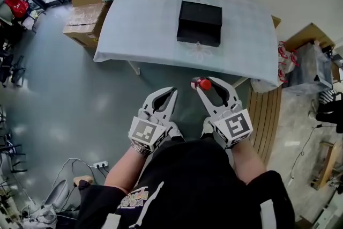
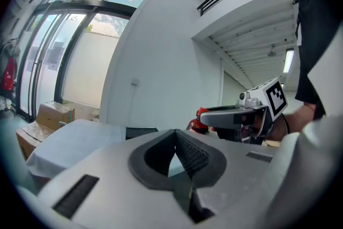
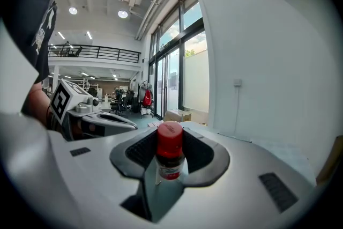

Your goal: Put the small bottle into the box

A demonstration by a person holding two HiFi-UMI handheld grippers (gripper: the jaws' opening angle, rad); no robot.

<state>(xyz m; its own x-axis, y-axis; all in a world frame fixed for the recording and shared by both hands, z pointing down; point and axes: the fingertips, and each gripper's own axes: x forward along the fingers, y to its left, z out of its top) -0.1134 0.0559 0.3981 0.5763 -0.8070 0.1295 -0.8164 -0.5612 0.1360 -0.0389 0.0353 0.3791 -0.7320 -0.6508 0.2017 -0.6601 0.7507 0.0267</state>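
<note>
A small bottle with a red cap (image 1: 203, 83) (image 3: 170, 150) stands between the jaws of my right gripper (image 1: 207, 85) (image 3: 170, 142), which is shut on it. I hold it in the air in front of the table's near edge. The black box (image 1: 199, 23) (image 2: 140, 132) lies shut on the light blue table (image 1: 139, 24), well ahead of both grippers. My left gripper (image 1: 172, 93) (image 2: 174, 135) is shut with nothing in it, level with the right one and to its left. In the left gripper view the right gripper (image 2: 230, 115) and the red cap (image 2: 201, 115) show to the right.
Cardboard boxes (image 1: 88, 5) are stacked by the table's far left corner. A wooden slatted panel (image 1: 263, 115) lies on the floor at the right, with bags and boxes (image 1: 311, 64) beyond it. A power strip and cables (image 1: 99, 164) lie on the floor at the lower left.
</note>
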